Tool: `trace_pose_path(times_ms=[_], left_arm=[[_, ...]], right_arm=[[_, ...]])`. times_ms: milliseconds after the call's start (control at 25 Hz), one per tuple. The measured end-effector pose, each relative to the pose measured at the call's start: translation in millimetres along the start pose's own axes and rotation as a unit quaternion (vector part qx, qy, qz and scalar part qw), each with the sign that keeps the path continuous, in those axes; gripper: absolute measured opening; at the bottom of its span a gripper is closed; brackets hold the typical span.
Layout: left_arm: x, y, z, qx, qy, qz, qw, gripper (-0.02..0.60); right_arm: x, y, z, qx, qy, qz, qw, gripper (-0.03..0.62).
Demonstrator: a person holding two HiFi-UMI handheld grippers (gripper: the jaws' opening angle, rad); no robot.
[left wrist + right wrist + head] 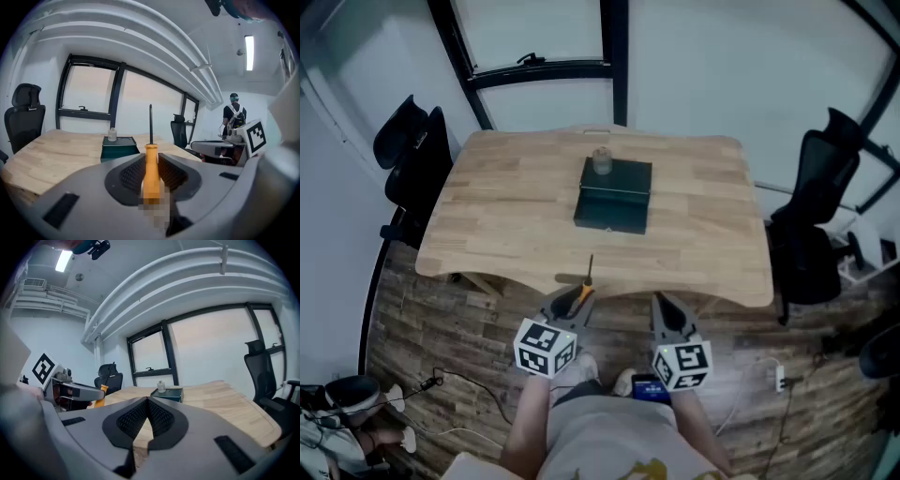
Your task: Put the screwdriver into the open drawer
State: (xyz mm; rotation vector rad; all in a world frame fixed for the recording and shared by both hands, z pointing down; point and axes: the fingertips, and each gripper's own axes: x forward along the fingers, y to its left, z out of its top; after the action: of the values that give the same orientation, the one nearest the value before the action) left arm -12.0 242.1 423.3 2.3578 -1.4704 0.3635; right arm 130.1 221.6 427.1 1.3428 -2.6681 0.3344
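Observation:
My left gripper [571,300] hovers just in front of the table's near edge, shut on the orange handle of a screwdriver [585,292]. The dark shaft points toward the table. In the left gripper view the screwdriver [151,171] stands clamped between the pads, shaft up. A dark green drawer box [614,195] sits mid-table with a small jar [602,161] on top. I cannot tell whether its drawer is open. My right gripper [665,304] is beside the left one, shut and empty. Its pads meet in the right gripper view [147,402].
The wooden table [506,216] carries only the box [118,146] and jar [112,135]. Black office chairs stand at the left [412,150] and right [820,202]. Cables lie on the floor [450,384]. A person [234,115] stands in the background.

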Motion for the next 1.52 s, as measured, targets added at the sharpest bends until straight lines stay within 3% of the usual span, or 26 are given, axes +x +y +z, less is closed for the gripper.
trace_pose_path(times_ms=[960,1520], left_arm=[[-23,10,-5,-0.002,-0.009,0.033,0.9994,0.086],[10,27,0,-0.016,-0.012,0.027,0.9994,0.086]], right_arm=[[-5,4,6,0.006,-0.008,0.011,1.000,-0.002],[23,-22,2,0.002,0.006,0.003,1.000,-0.002]])
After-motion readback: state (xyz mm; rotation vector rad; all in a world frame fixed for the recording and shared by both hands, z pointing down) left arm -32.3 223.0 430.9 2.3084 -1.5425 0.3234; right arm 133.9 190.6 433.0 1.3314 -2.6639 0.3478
